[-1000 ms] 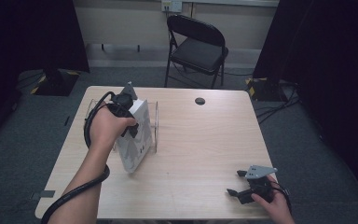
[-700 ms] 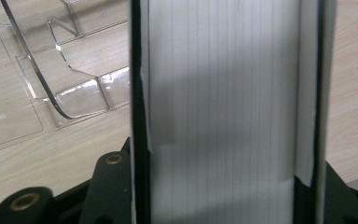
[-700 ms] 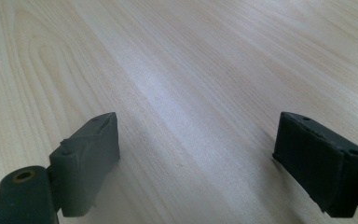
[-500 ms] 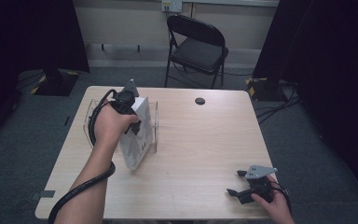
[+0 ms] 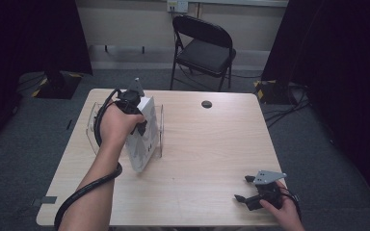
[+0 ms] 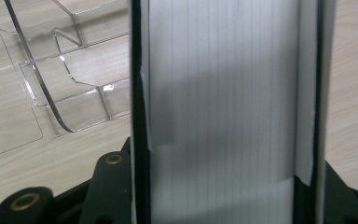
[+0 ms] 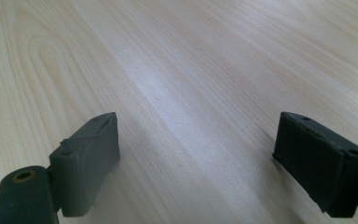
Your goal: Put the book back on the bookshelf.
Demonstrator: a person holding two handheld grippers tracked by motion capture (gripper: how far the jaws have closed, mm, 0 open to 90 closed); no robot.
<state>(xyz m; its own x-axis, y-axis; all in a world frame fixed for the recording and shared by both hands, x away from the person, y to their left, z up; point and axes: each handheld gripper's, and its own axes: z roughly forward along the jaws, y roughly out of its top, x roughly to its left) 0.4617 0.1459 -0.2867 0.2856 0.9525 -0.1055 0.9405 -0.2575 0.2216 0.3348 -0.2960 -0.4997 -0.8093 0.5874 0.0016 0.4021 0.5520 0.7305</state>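
Observation:
A thick white book stands tilted on the left half of the table, its lower corner on the wood. My left gripper comes down over its top edge and is shut on it. The left gripper view looks along the page edges, with a black jaw pressed on each cover. The book leans inside a clear acrylic stand, whose curved walls lie to its left. My right gripper rests on the table at the near right corner, open, with bare wood between its jaws.
The wooden table has a black round grommet near its far edge. A black folding chair stands beyond the table. Cables and dark curtains lie at both sides of the room.
My left hand has carried the book slightly toward the far side, and the forearm has swung a little to the right. The right gripper has stayed put.

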